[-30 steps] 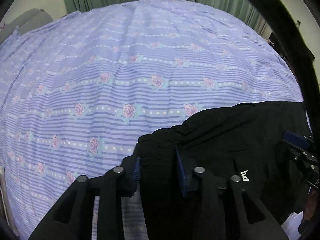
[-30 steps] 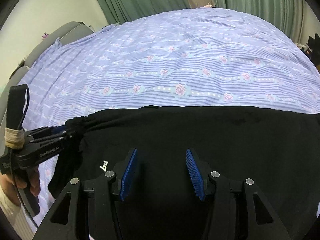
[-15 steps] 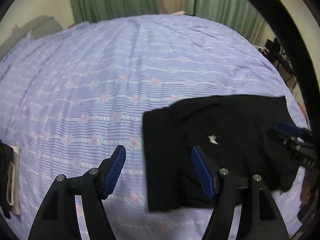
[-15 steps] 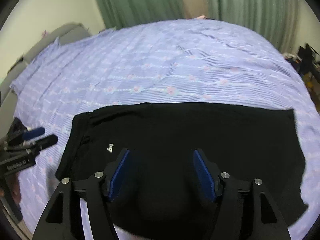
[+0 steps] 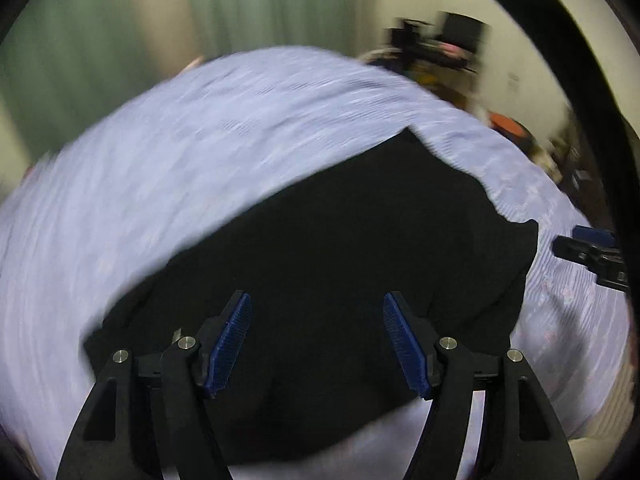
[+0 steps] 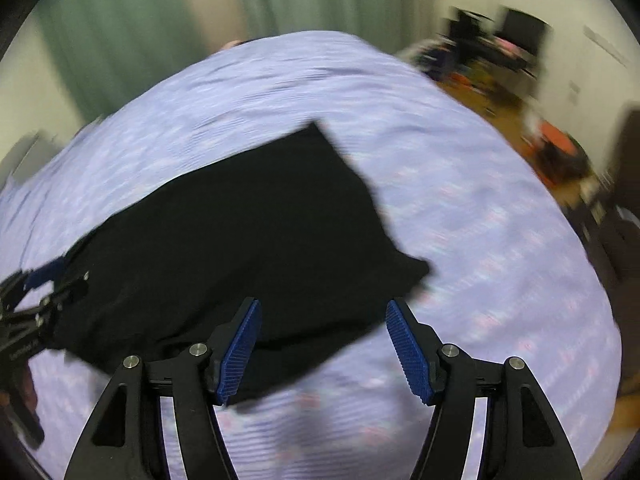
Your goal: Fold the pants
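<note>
Left gripper (image 5: 316, 338) and right gripper (image 6: 324, 344), jaws spread and empty, hover above the bed (image 6: 500, 248). Black pants (image 6: 240, 240) lie folded on it: soft, light, limp, best pinched at corners or edges.

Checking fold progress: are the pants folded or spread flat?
Folded: the pants lie as one compact black block on the bedsheet, no separate legs showing.
</note>
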Demonstrator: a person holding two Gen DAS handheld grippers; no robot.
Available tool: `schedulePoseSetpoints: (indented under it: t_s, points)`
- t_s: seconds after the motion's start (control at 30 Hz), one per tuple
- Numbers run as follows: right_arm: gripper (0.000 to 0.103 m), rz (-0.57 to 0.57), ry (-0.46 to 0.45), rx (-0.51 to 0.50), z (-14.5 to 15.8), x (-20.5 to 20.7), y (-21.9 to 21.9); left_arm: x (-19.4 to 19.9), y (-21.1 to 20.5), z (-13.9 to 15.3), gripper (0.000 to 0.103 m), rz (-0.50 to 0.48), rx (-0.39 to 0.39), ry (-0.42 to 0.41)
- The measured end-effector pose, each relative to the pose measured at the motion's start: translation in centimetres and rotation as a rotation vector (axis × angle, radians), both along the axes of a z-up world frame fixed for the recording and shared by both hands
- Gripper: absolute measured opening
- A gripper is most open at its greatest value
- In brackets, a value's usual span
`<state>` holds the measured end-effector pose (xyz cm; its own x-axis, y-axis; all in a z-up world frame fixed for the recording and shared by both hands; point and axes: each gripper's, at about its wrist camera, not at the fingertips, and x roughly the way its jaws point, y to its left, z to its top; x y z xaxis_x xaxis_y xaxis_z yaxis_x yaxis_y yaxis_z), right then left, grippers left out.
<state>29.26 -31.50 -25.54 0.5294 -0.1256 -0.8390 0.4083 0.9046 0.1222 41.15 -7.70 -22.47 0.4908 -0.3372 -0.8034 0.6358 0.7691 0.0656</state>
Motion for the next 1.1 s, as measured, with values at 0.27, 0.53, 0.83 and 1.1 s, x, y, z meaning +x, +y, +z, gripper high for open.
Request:
schedulePoseSetpoints:
  t_s: [0.27,0.53,0.83,1.1]
  points:
    - [0.064,-0.272,0.000,0.141,-4.1,-0.1,-4.7,10.0,-12.5,-0.9,0.067,-0.318,0.041,-0.021]
    - [0.057,-0.518,-0.042,0.210,-6.4,0.3,-6.6,14.7,-22.2,-3.7,0.057,-0.472,0.063,0.058]
    - [0.042,-0.573,-0.068,0.279,-7.8,1.0,-7.3,15.8,-24.8,-7.4,0.033,-0.537,0.168,0.119]
    - [0.010,-0.527,-0.039,0.259,-8.5,1.3,-7.2,14.8,-25.1,-6.9,0.005,-0.582,0.164,0.083]
